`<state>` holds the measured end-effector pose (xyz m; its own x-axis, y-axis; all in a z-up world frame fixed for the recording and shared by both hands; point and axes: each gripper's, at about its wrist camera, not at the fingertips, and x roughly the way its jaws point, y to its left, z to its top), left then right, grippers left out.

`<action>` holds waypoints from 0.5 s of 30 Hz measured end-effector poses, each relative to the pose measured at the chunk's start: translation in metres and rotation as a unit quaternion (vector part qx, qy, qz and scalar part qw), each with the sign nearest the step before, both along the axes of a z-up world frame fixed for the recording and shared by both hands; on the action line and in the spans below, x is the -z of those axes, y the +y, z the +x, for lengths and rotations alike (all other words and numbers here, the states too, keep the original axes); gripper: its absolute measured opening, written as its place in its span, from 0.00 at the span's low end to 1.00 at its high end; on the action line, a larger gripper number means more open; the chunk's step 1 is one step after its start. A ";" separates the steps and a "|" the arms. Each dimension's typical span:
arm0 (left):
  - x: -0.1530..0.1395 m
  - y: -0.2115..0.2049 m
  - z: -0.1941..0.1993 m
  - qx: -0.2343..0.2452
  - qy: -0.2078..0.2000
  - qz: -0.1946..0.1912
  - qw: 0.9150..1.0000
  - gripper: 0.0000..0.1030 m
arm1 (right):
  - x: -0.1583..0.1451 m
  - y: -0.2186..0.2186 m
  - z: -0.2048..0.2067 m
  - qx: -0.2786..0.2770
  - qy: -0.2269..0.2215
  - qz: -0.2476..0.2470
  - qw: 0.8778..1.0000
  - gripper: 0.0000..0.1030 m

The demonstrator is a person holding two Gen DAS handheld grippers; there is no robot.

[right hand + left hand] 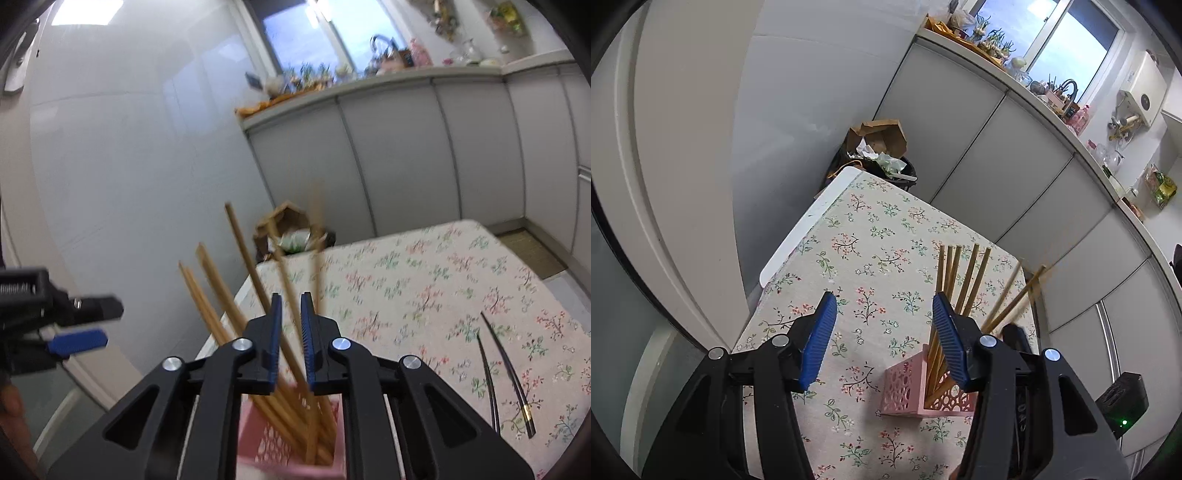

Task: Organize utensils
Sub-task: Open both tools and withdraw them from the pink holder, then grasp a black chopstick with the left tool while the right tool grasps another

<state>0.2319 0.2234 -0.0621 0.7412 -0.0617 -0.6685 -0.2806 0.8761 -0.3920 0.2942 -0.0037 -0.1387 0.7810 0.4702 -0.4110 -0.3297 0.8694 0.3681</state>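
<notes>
A pink perforated holder (908,387) stands on the floral tablecloth (868,236) with several wooden chopsticks (960,280) leaning in it. My left gripper (884,296) is open just left of the holder, with nothing between its blue pads. In the right wrist view my right gripper (291,295) hangs right above the holder (258,439), jaws a narrow gap apart. Two blurred wooden chopsticks (286,280) pass through that gap into the holder, and the pads do not seem to press on them. Two black chopsticks (511,373) lie on the cloth to the right.
A dark bin stuffed with a brown paper bag and rubbish (879,155) stands past the table's far end. White cabinets (979,147) under a cluttered counter run along the right. A wall (694,147) is close on the left. A black device with a green light (1123,402) sits low right.
</notes>
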 end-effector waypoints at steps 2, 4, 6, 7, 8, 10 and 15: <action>-0.002 -0.001 -0.001 0.005 -0.004 0.000 1.000 0.50 | -0.011 -0.011 0.003 -0.007 0.005 -0.003 1.000 0.16; -0.005 -0.005 -0.002 0.011 -0.010 0.002 1.000 0.50 | -0.023 -0.026 0.007 -0.002 0.008 0.009 1.000 0.16; -0.006 -0.009 -0.001 0.017 -0.011 0.005 1.000 0.50 | -0.038 -0.046 0.012 0.007 0.014 0.022 1.000 0.17; -0.007 -0.012 -0.001 0.021 -0.010 0.005 1.000 0.50 | -0.045 -0.057 0.014 0.014 0.017 0.028 0.999 0.18; -0.007 -0.015 -0.001 0.024 -0.010 0.006 1.000 0.50 | -0.053 -0.069 0.016 0.018 0.021 0.032 0.999 0.20; -0.010 -0.020 -0.001 0.032 -0.014 0.005 0.999 0.50 | -0.064 -0.088 0.019 0.024 0.030 0.038 0.999 0.25; -0.027 -0.051 -0.007 0.069 -0.035 0.033 0.996 0.50 | -0.082 -0.156 0.029 0.065 0.058 0.056 0.995 0.26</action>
<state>0.2252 0.1727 -0.0347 0.7732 -0.1240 -0.6219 -0.1296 0.9291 -0.3464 0.3233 -0.1599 -0.0563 0.7893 0.4162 -0.4515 -0.1669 0.8530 0.4945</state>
